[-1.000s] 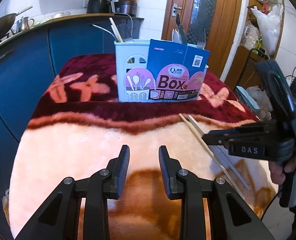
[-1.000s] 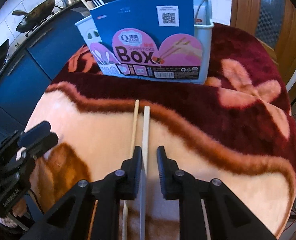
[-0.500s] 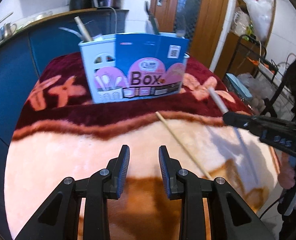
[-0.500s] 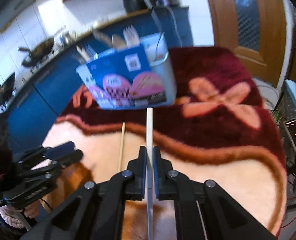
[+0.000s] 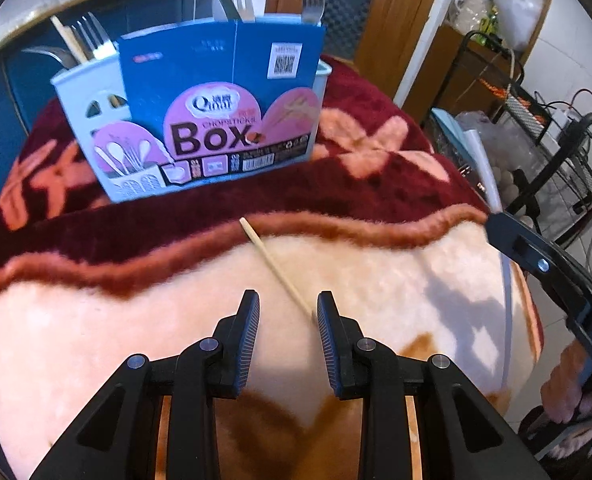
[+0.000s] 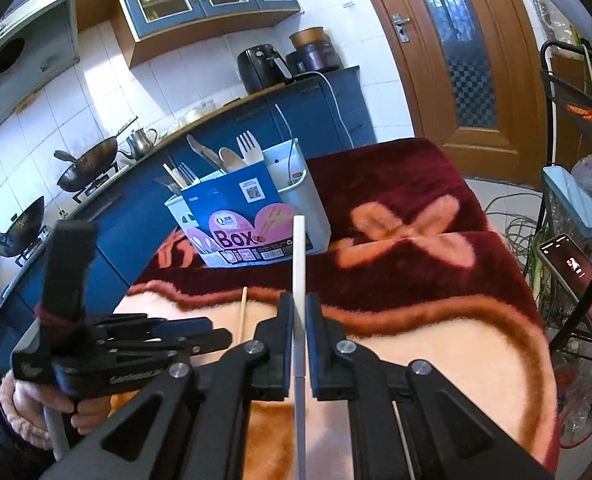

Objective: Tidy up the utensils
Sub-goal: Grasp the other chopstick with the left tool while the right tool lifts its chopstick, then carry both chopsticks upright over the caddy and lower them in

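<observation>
Right wrist view: right gripper (image 6: 299,312) pinches a white chopstick (image 6: 298,256); left gripper (image 5: 288,312), jaws spread, empty, above a wooden chopstick (image 5: 274,266).

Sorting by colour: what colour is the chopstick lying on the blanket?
Pale tan wood, clearest in the left wrist view.
</observation>
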Demonstrator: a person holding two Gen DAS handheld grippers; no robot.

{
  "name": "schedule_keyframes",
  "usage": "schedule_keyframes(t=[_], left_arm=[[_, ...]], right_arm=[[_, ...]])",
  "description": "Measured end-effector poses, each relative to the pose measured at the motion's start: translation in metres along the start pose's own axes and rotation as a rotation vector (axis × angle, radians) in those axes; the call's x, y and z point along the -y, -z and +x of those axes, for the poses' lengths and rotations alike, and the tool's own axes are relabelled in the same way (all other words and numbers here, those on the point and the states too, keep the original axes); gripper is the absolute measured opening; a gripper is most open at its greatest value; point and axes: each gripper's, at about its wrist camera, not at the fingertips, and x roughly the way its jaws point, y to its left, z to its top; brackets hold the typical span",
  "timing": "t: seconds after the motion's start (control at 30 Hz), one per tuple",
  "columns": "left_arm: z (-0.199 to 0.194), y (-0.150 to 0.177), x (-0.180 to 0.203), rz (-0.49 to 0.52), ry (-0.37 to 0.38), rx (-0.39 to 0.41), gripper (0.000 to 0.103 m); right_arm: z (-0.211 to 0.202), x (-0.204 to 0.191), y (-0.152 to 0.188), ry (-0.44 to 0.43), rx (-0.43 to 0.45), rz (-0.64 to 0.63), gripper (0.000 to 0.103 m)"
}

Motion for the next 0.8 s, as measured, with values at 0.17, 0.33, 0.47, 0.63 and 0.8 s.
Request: schedule_keyframes(t=[0.17, 0.33, 0.47, 0.63, 0.8], left_arm=[[0.017, -0.011, -0.002, -0.046, 0.049, -0.083, 0.030], [0.032, -0.019, -0.001, -0.065, 0.062, -0.137, 0.027], [0.037, -0.025, 0.000, -0.070, 0.064, -0.151, 0.026], [0.036, -0.025, -0.010, -0.118, 0.087, -0.146, 0.012], [0.030, -0.021, -0.016, -0.161, 0.118, -0.121, 0.004]], right_arm=[[-0.005, 0.005, 0.004, -0.001, 0.018, 0.008, 0.008], [-0.005, 0.007, 0.006, -0.003, 0.023, 0.006, 0.008], [-0.003, 0.006, 0.008, -0.009, 0.016, 0.001, 0.008], [-0.001, 0.004, 0.009, -0.008, 0.006, -0.007, 0.008], [0.000, 0.000, 0.010, -0.007, 0.000, -0.015, 0.008]])
